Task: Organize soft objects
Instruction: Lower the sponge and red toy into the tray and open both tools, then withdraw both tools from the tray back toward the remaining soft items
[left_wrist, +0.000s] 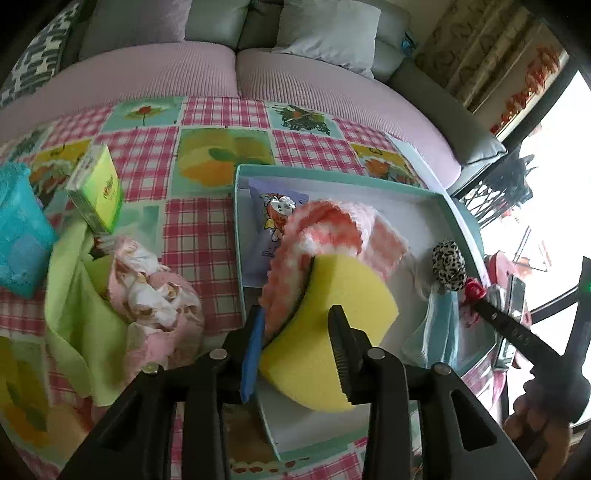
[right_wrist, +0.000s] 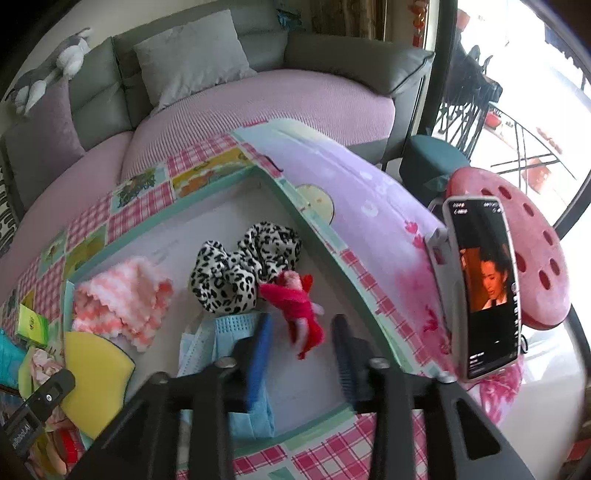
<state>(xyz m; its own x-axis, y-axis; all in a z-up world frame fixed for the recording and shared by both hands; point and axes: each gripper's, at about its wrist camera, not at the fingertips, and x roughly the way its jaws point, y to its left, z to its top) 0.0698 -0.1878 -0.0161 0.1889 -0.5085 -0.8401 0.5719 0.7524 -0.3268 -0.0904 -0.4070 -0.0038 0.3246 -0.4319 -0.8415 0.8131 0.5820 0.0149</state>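
Observation:
A white tray with a teal rim (left_wrist: 332, 173) (right_wrist: 207, 195) lies on the checked cloth. In it are a yellow sponge (left_wrist: 332, 295) (right_wrist: 96, 373), a pink-and-white fuzzy cloth (left_wrist: 325, 225) (right_wrist: 122, 299), a leopard-print scrunchie (left_wrist: 448, 264) (right_wrist: 240, 266), a blue face mask (right_wrist: 229, 328) and a small red fabric piece (right_wrist: 299, 299). My left gripper (left_wrist: 297, 310) straddles the sponge, which rests uncompressed in the tray; the jaws look open. My right gripper (right_wrist: 302, 317) is open over the red piece, with its fingers clear of it.
Left of the tray lie a lime-green cloth (left_wrist: 81, 295), a crumpled pink cloth (left_wrist: 155, 295), a green box (left_wrist: 99, 188) and a blue pack (left_wrist: 18, 236). A phone on a stand (right_wrist: 484, 288) and a pink stool (right_wrist: 532, 243) are at the right; a sofa is behind.

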